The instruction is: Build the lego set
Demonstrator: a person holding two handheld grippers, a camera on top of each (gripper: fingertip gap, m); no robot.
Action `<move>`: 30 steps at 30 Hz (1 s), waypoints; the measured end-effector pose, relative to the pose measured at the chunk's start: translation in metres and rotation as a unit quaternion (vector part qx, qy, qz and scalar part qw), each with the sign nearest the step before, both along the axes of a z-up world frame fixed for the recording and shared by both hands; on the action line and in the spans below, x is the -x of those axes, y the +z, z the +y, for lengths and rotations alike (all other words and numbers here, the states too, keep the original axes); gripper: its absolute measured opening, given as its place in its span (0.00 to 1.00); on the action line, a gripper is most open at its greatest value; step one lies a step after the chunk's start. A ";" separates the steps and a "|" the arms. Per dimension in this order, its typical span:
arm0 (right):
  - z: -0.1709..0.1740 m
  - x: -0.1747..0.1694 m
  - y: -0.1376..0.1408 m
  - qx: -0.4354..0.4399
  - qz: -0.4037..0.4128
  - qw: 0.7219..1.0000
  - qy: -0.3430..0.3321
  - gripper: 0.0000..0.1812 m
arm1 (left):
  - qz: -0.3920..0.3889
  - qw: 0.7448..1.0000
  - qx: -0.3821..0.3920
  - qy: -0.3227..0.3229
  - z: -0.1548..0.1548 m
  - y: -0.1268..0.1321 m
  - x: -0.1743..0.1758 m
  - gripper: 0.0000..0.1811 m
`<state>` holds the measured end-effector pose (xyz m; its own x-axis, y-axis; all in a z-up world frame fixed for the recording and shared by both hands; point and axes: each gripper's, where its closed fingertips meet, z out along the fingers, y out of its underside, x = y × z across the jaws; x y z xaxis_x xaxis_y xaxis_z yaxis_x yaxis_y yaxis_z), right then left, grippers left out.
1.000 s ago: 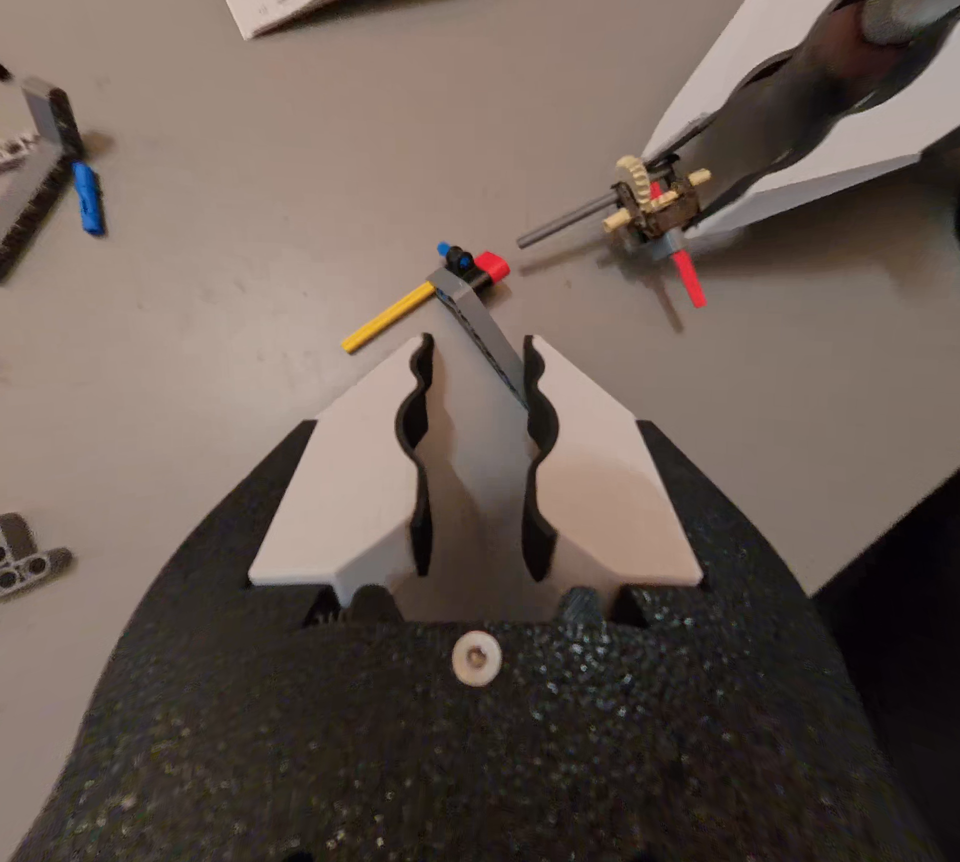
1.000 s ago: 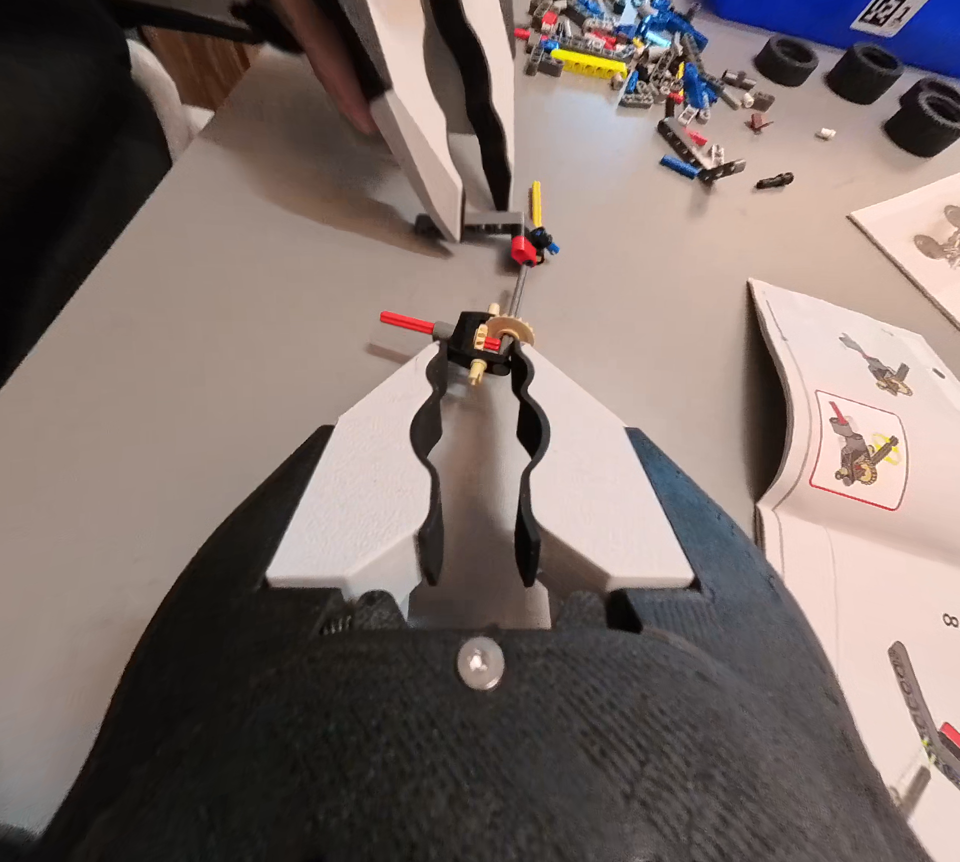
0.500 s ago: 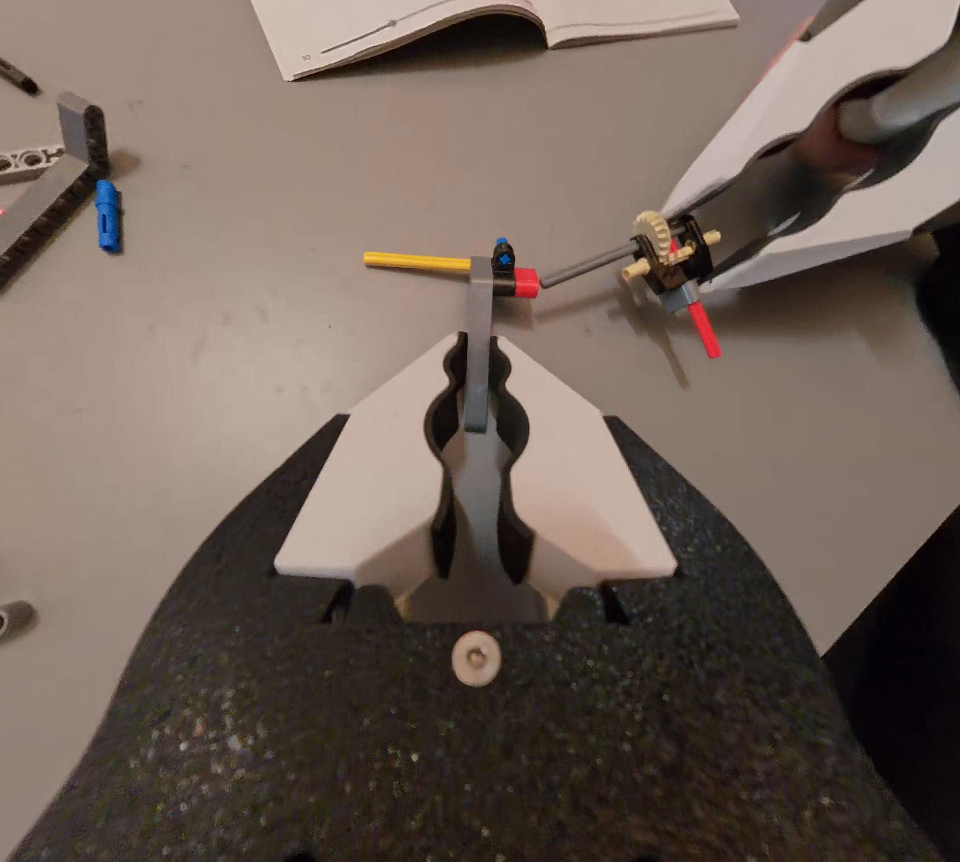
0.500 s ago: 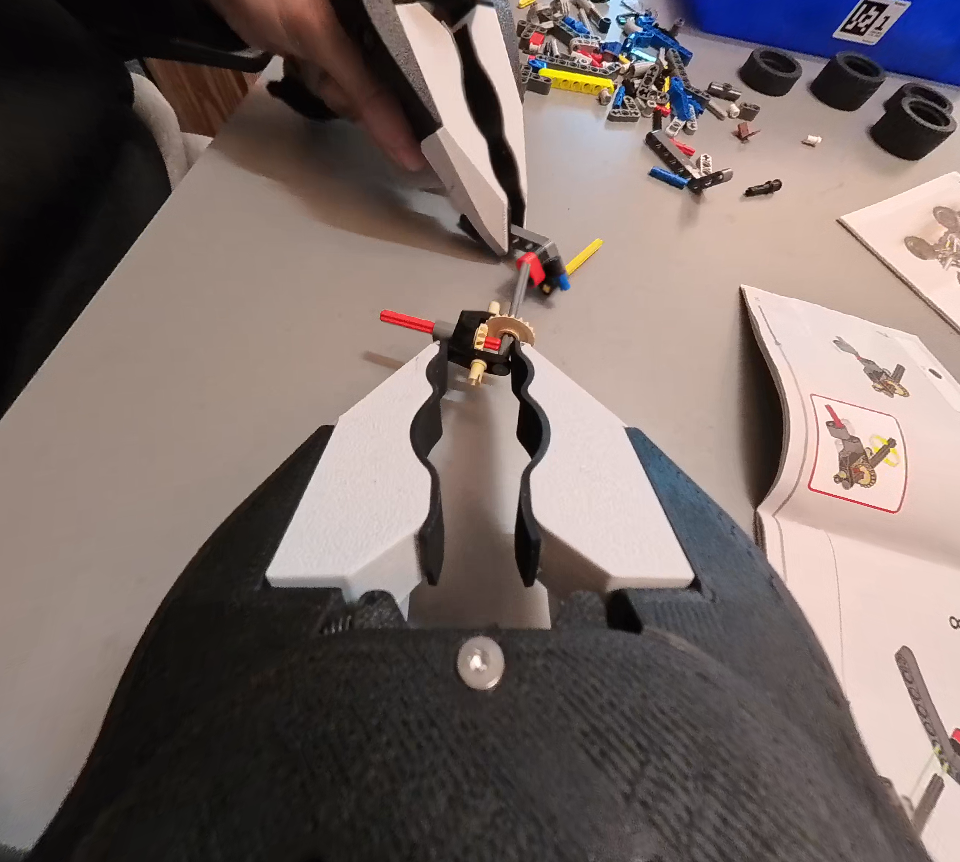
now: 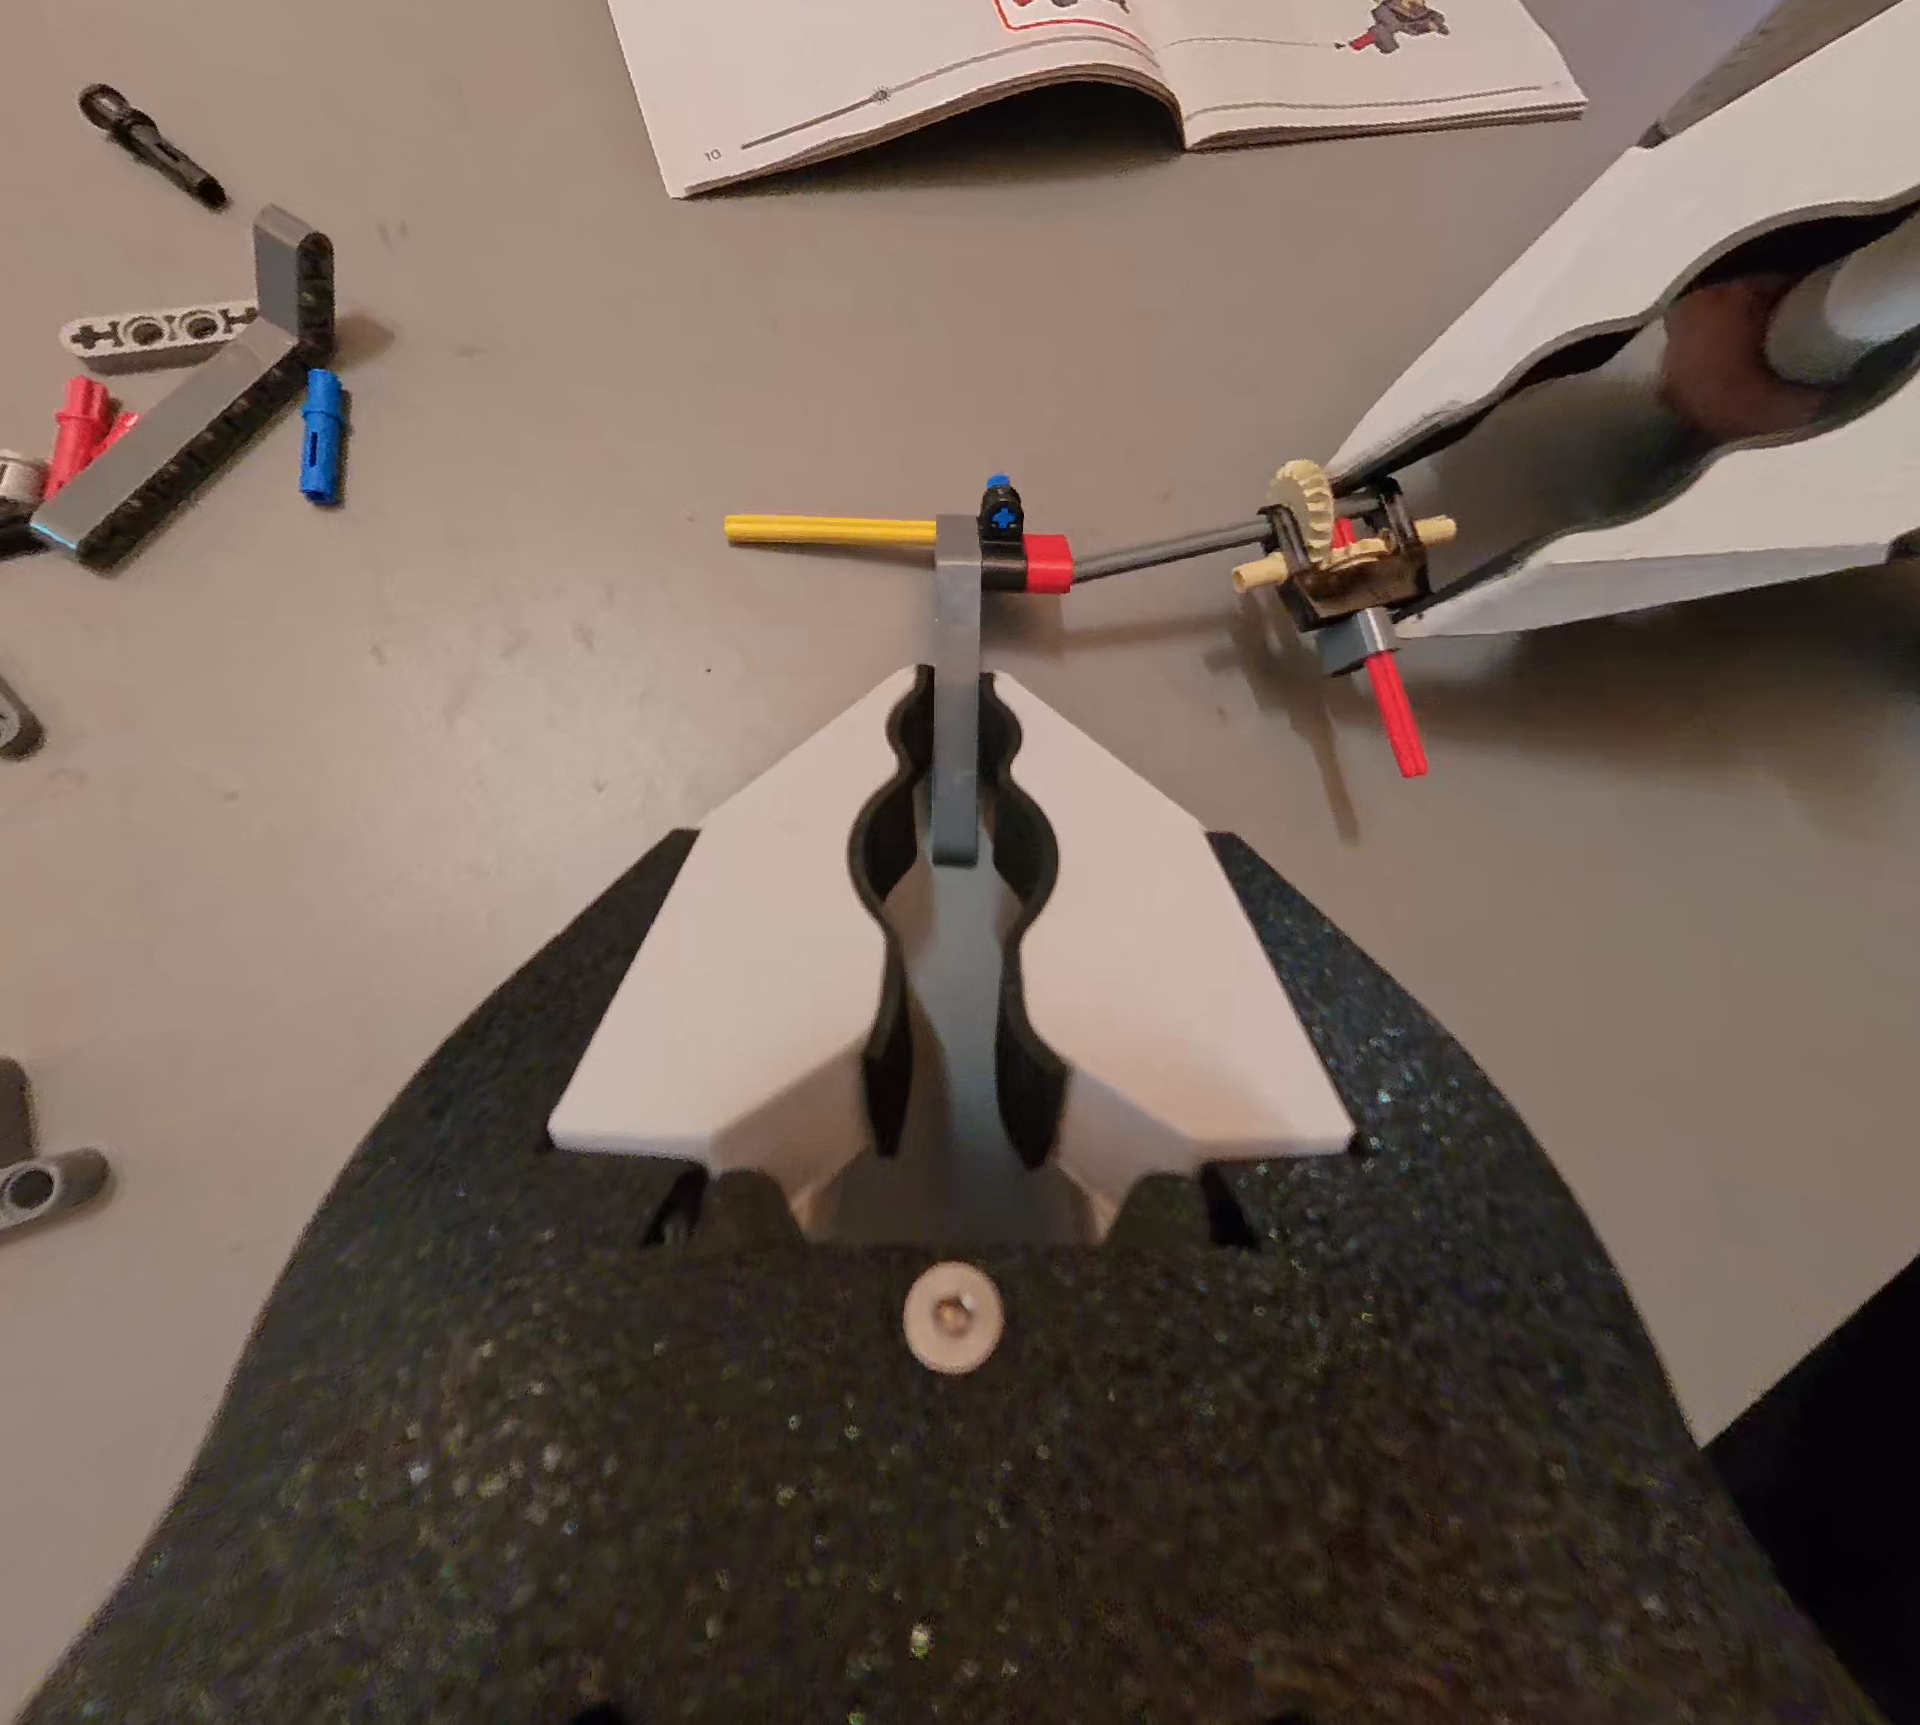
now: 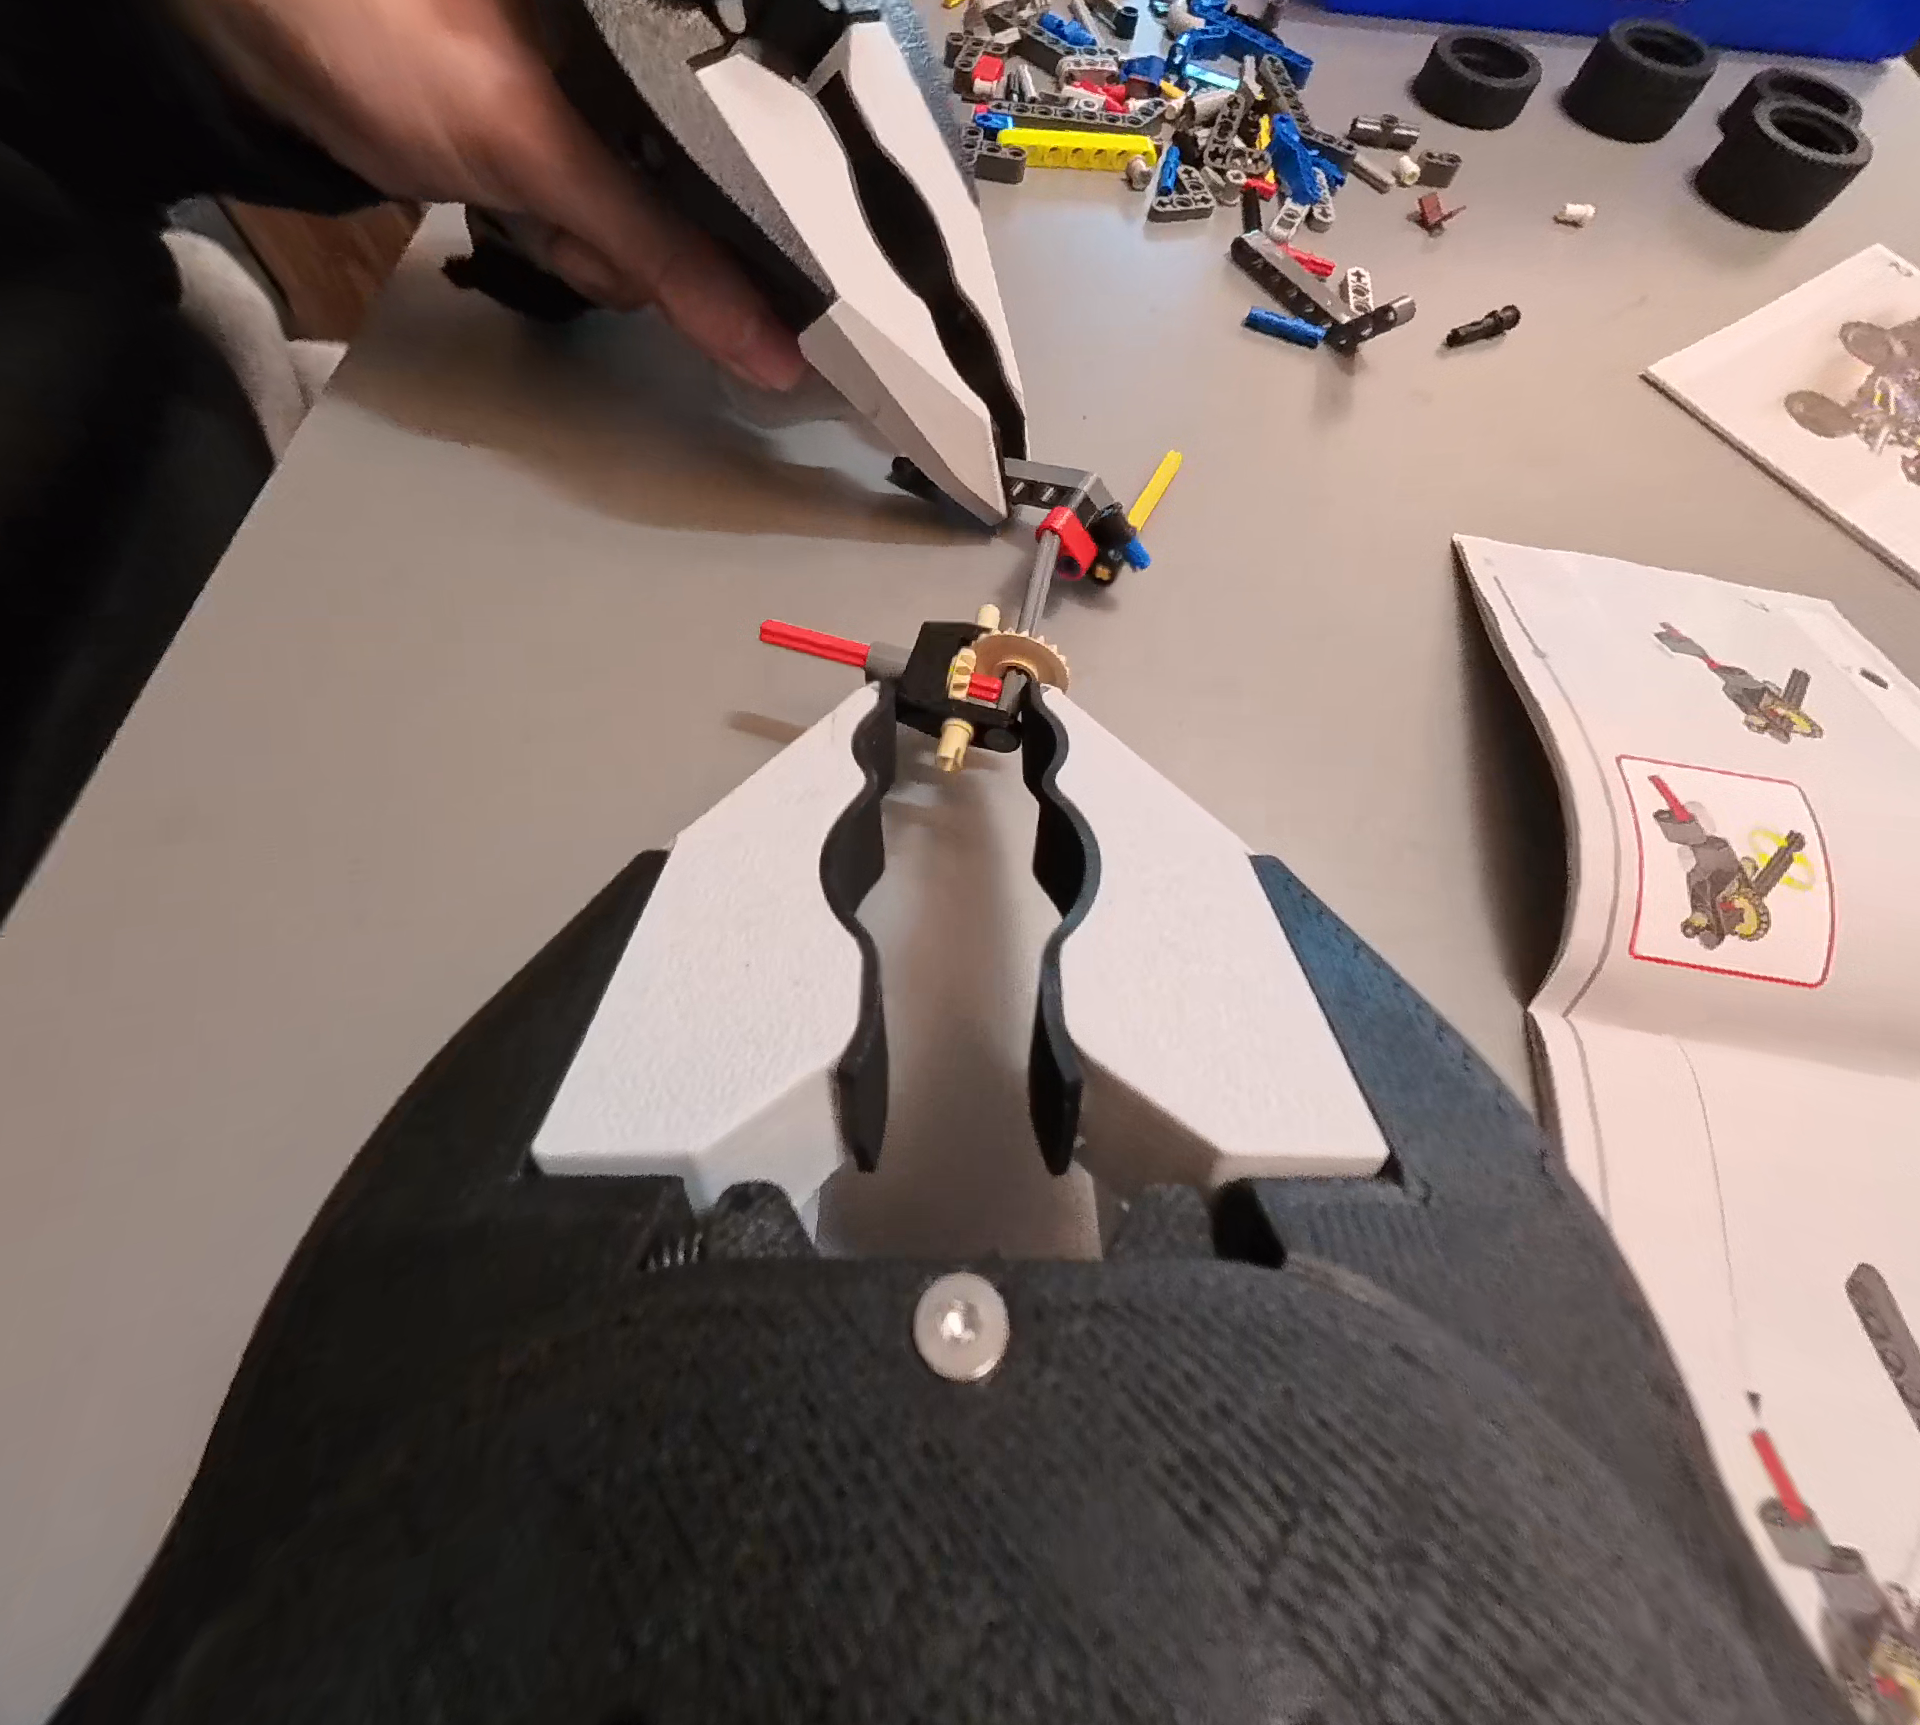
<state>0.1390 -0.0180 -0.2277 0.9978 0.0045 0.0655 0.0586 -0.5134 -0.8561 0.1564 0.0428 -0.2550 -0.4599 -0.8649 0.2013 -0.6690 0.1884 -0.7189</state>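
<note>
On the grey table, left gripper pinched the beam; right gripper, at 3 o'clock, clamped the gearbox, aligning its axle for joining.

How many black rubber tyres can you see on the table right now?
4, all near the blue bin at the far right in the right wrist view: one, a second, then two overlapping, front and behind. More may sit beyond the frame.

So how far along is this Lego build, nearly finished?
No, it looks early. Done: a gear sub-assembly and a grey angled beam piece with its yellow axle. In hand: the right hand-held gripper and left hand-held gripper each grip one, seemingly joining them by the dark axle. Left: the loose parts pile and tyres.
</note>
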 end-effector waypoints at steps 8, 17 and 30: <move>0.017 -0.006 0.010 -0.061 0.208 0.968 -0.129 0.12 | -0.031 0.999 -0.035 0.021 0.003 0.001 -0.006 0.03; 0.017 -0.004 -0.008 0.075 -0.055 0.989 -0.117 0.12 | -0.074 0.993 -0.090 -0.018 0.003 0.004 -0.007 0.03; 0.022 -0.003 -0.008 0.021 0.040 0.990 -0.135 0.12 | -0.066 0.988 -0.093 -0.107 -0.018 -0.002 0.008 0.10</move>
